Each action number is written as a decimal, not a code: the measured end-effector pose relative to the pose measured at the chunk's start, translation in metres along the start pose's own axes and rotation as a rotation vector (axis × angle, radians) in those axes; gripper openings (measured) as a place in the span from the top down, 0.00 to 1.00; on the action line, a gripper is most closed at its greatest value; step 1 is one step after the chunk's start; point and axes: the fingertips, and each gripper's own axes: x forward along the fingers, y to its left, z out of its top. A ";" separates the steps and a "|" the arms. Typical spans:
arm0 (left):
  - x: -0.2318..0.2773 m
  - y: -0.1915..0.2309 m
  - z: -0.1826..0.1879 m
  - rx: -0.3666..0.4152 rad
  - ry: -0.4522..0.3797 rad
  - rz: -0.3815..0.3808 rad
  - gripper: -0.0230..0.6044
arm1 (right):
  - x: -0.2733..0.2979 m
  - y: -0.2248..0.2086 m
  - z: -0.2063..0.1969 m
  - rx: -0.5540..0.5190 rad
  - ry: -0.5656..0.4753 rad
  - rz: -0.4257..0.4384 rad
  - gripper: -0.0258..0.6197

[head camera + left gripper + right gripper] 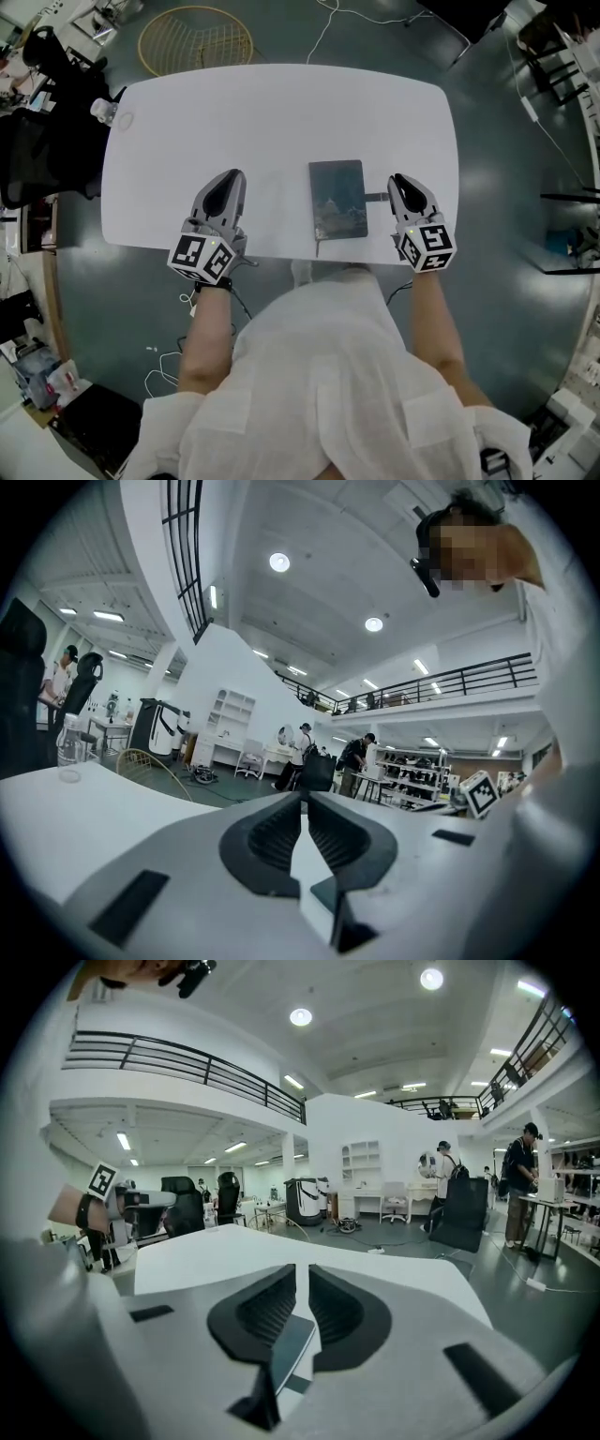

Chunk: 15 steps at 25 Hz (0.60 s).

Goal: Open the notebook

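Notebook [337, 199] sits closed on the white table [281, 112], with the left gripper [232, 178] and right gripper [398, 181] either side, both clenched on nothing.

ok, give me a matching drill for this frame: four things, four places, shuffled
Things:
1. notebook
2. left gripper
3. bottle
4. basket

Places:
A. on the floor beyond the table
B. at the table's far left corner
C. lying closed near the table's front edge, about midway along it
D. over the table, left of the notebook

Pairs: 1-C, 2-D, 3-B, 4-A
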 end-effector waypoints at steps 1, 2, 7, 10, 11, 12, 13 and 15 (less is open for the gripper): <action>0.002 -0.001 -0.003 -0.002 0.007 -0.005 0.92 | 0.004 0.000 -0.005 0.006 0.015 0.006 0.89; 0.005 -0.001 -0.005 -0.002 0.013 -0.010 0.92 | 0.008 -0.001 -0.010 0.013 0.030 0.011 0.89; 0.014 0.002 -0.022 -0.007 0.049 -0.028 0.92 | 0.032 0.003 -0.039 0.046 0.115 0.025 0.89; 0.016 0.004 -0.028 -0.013 0.061 -0.030 0.92 | 0.042 0.006 -0.054 0.061 0.160 0.037 0.89; 0.016 0.004 -0.029 -0.014 0.064 -0.030 0.92 | 0.045 0.008 -0.059 0.063 0.174 0.042 0.88; 0.016 0.004 -0.031 -0.014 0.067 -0.030 0.92 | 0.048 0.010 -0.063 0.064 0.186 0.048 0.88; 0.015 0.004 -0.032 -0.014 0.070 -0.030 0.92 | 0.050 0.012 -0.068 0.065 0.198 0.053 0.87; 0.014 0.003 -0.033 -0.011 0.074 -0.034 0.92 | 0.054 0.015 -0.077 0.067 0.226 0.061 0.85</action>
